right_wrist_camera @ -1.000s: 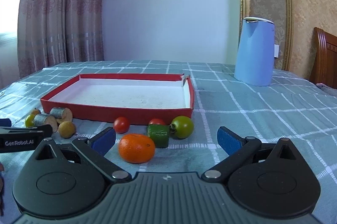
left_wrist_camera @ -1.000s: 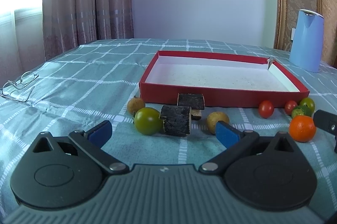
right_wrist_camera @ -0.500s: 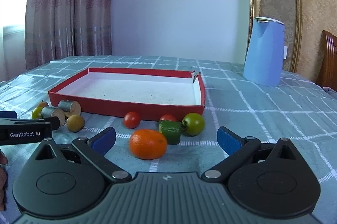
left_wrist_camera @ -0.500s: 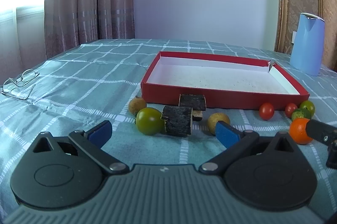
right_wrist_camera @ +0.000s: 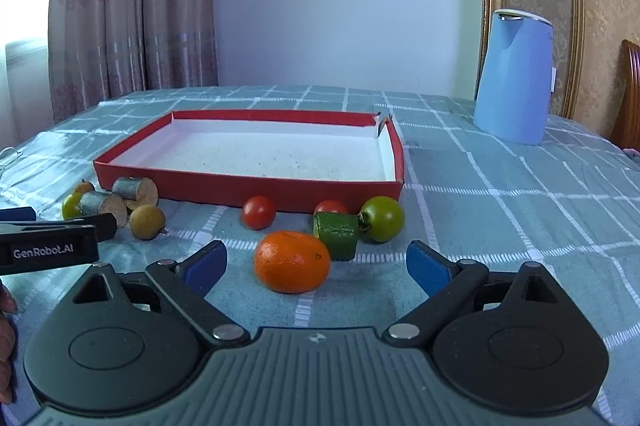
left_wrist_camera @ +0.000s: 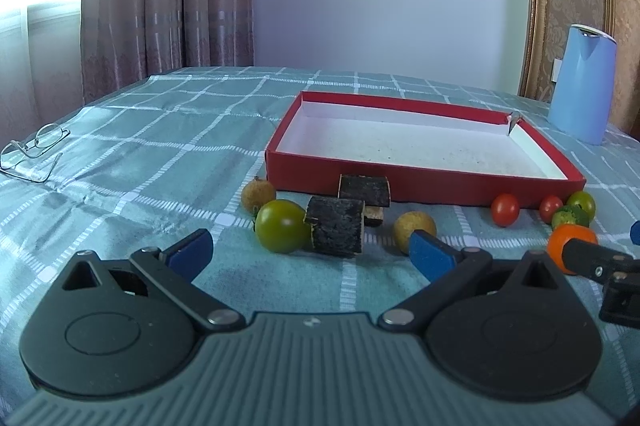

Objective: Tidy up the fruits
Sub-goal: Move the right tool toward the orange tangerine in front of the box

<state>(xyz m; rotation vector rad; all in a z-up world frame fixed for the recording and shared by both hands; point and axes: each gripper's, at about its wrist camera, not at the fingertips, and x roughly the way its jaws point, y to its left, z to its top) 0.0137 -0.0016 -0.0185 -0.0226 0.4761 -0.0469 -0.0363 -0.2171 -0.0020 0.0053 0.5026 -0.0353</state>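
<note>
A red tray (left_wrist_camera: 420,183) (right_wrist_camera: 280,191) with a white floor sits on the checked cloth. In front of it lie fruits. In the left wrist view: a green tomato (left_wrist_camera: 281,231), two brown longans (left_wrist_camera: 258,193) (left_wrist_camera: 414,228), red cherry tomatoes (left_wrist_camera: 505,209). My left gripper (left_wrist_camera: 310,252) is open and empty just short of the green tomato. In the right wrist view: an orange (right_wrist_camera: 293,262), a green block (right_wrist_camera: 336,234), a green tomato (right_wrist_camera: 382,218), a red tomato (right_wrist_camera: 259,212). My right gripper (right_wrist_camera: 316,266) is open, with the orange between its fingers, not clamped.
Two bark-covered wood cylinders (left_wrist_camera: 336,230) (left_wrist_camera: 364,190) lie among the left fruits. A blue kettle (right_wrist_camera: 514,93) stands at the back right. Eyeglasses (left_wrist_camera: 34,151) lie at the far left. Curtains and a wall are behind the table.
The right gripper has moved forward and slightly left, so the orange now lies between its fingers. The left gripper has barely shifted; the right gripper's finger reaches further into its view.
</note>
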